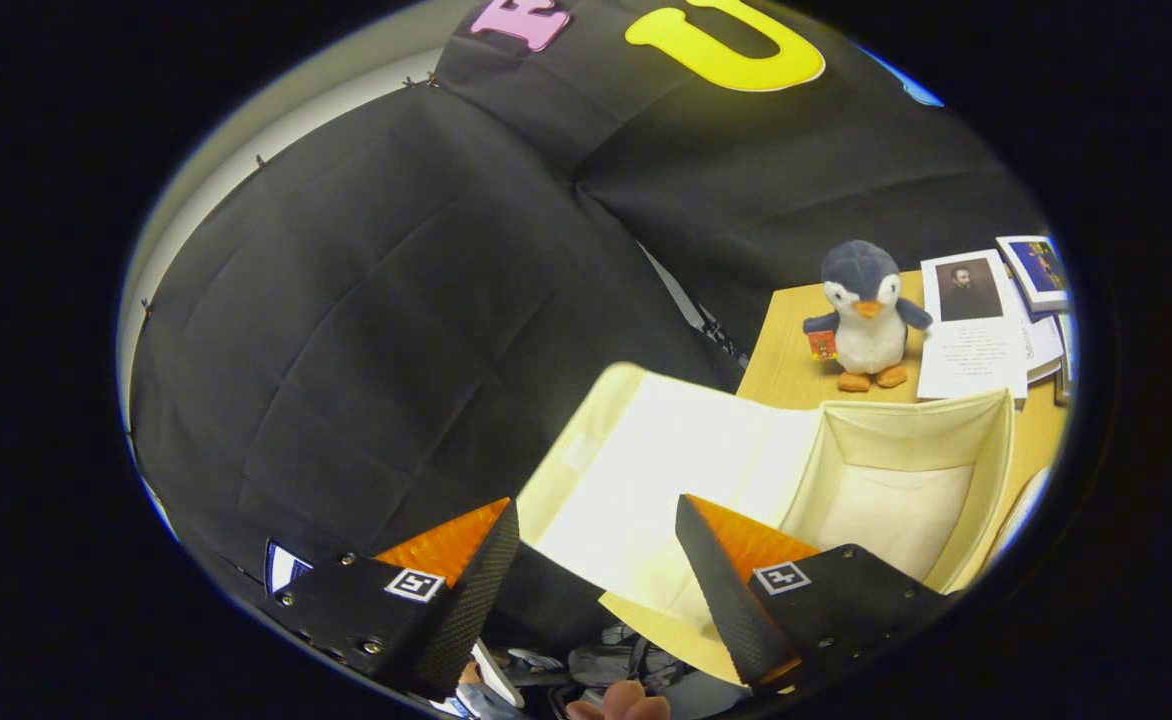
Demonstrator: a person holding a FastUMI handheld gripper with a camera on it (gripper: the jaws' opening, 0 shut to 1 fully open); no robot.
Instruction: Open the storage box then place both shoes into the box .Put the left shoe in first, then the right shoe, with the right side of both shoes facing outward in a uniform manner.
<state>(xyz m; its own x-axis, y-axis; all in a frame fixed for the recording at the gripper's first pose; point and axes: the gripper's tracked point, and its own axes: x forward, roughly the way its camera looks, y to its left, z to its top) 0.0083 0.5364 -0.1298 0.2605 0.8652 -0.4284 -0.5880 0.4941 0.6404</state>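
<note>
Lid (646, 470) flopped open on the soft, light fabric storage box (906, 500) at the surface's near edge, hand-held gripper (596, 545) released and empty; thin, bendy walls likely need a rim pinch.

1. Storage box (906, 440): near wall cut off below by one finger of the tool (596, 545) (fingers apart, gripping nothing).
2. Raised lid (666, 470): lower corner covered by that same finger.
3. Books (1041, 275) on the table (781, 365): cut off at the view's rim.
4. Shoes (506, 685) below the fingers: mostly hidden, blurred.
</note>
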